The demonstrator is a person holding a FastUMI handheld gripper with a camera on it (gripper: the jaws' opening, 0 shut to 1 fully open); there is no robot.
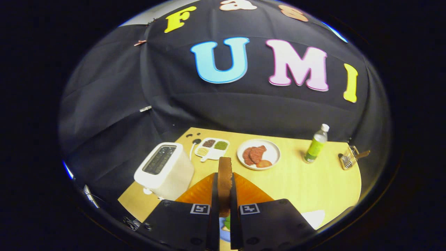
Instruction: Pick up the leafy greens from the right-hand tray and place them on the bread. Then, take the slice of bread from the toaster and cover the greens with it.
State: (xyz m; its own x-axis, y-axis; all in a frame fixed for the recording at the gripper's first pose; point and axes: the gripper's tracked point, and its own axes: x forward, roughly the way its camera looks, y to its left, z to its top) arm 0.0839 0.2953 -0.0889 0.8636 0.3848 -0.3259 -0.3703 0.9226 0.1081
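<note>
1. The jaws (224, 195) are nearly closed, both fingers pressing on a bread slice (224, 177) held upright and edge-on between them; the slice's top sticks up past the fingertips.
2. Beneath the held slice lies an orange tray (249, 193), showing on both sides of the fingers.
3. Low between the fingers a bit of greens (227, 222) and something blue show through the gap; too little is visible to tell how they lie.
4. The toaster (164, 170) stands on the bench (306, 181) to the left of the fingers, its top slot dark; whether anything is inside cannot be told.
5. Beyond the slice sits a small divided dish (212, 149) with dark, green and pale fillings in its compartments.
6. Just right of that dish is a plate (259, 153) carrying reddish meat slices.
7. Further right stands a bottle (316, 143) of green liquid with a white cap, upright.
8. Near the bench's far right edge lies a small metal grater (349, 157).
9. A white object (313, 217) shows by the right finger's base; what it is cannot be told.
</note>
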